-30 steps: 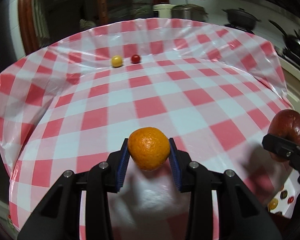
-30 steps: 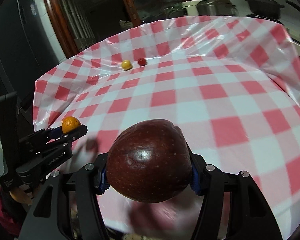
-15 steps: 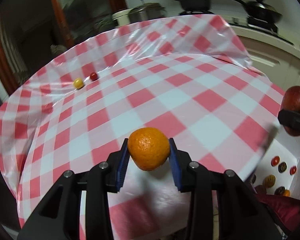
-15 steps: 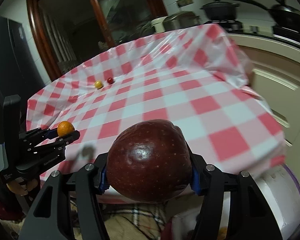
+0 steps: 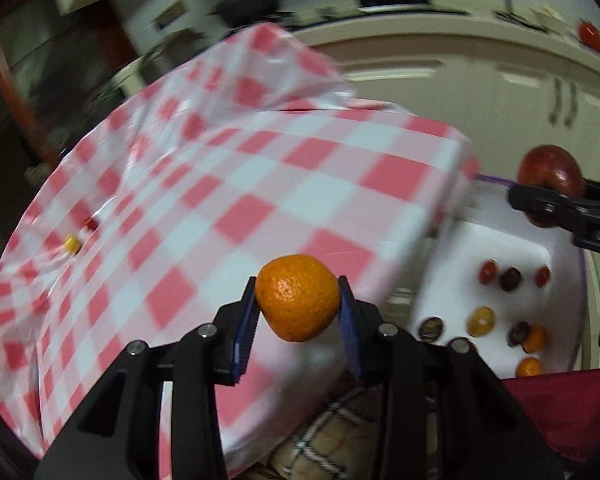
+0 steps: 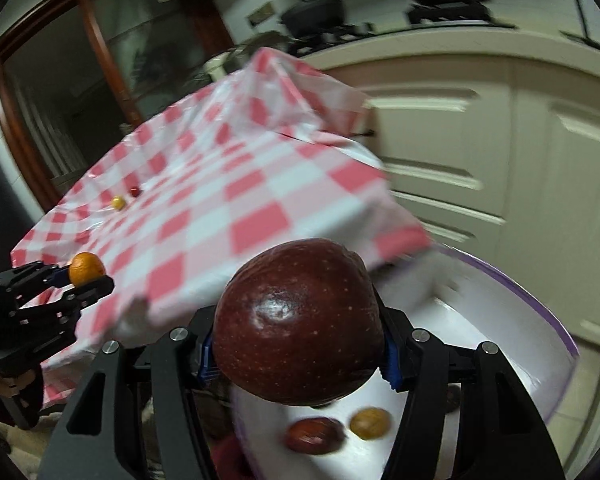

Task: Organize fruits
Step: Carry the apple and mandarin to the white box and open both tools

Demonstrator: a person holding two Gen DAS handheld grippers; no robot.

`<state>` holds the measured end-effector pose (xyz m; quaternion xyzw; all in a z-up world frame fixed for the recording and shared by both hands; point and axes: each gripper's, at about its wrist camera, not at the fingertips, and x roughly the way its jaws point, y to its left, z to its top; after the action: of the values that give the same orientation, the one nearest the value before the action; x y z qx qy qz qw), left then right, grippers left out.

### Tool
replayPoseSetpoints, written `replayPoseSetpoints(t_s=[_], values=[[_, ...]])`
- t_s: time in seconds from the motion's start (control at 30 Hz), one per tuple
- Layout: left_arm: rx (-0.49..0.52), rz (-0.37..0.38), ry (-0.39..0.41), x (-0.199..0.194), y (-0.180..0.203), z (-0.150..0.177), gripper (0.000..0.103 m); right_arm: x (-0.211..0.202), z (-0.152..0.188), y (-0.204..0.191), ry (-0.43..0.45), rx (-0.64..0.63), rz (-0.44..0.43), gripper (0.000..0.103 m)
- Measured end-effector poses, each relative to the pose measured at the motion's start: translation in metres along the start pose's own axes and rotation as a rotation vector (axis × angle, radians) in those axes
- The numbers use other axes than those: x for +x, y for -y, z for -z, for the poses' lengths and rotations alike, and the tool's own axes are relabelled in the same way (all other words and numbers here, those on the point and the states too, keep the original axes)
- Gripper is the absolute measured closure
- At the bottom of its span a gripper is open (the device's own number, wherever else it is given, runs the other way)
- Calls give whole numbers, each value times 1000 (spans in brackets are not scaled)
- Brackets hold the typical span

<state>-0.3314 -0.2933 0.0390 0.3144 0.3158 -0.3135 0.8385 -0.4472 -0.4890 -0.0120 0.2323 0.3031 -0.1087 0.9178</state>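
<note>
Both claws are carrying fruit binward: left claw (image 5: 298, 308) clamping a mandarin (image 5: 297, 297), right claw (image 6: 298, 354) clamping a red apple (image 6: 299, 322); next they're needing lowering into the white bin (image 5: 456, 280).

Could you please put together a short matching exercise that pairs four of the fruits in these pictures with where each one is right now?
Things:
1. round orange mandarin
2. large dark red apple
3. small yellow round fruit
4. small brown-red fruit

Places:
A. lying in the white plastic bin with a purple rim
B. clamped in the left claw
C. lying on the red-and-white checked tablecloth
D. clamped in the right claw

Pairs: 1-B, 2-D, 3-C, 4-A
</note>
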Motion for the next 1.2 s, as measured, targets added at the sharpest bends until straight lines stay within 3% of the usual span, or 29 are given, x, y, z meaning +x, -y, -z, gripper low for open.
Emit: replayPoseSetpoints(t_s=[0.37, 0.63, 0.77, 0.9, 1.07, 1.2], values=[[239, 229, -75, 29, 99, -16, 65, 23, 34, 52, -134, 25, 166, 44], [279, 454, -246, 95, 150, -4, 65, 48, 65, 71, -317, -39, 278, 44], [322, 450, -311, 127, 173, 12, 65, 61, 86, 74, -428, -90, 311, 44], [350, 405, -354, 150, 182, 21, 65, 69, 97, 77, -482, -92, 324, 44], [417, 328, -353, 165, 192, 25, 65, 82, 107, 78, -538, -89, 344, 44], [413, 314, -358, 172, 192, 27, 65, 87, 110, 77, -560, -89, 353, 44]])
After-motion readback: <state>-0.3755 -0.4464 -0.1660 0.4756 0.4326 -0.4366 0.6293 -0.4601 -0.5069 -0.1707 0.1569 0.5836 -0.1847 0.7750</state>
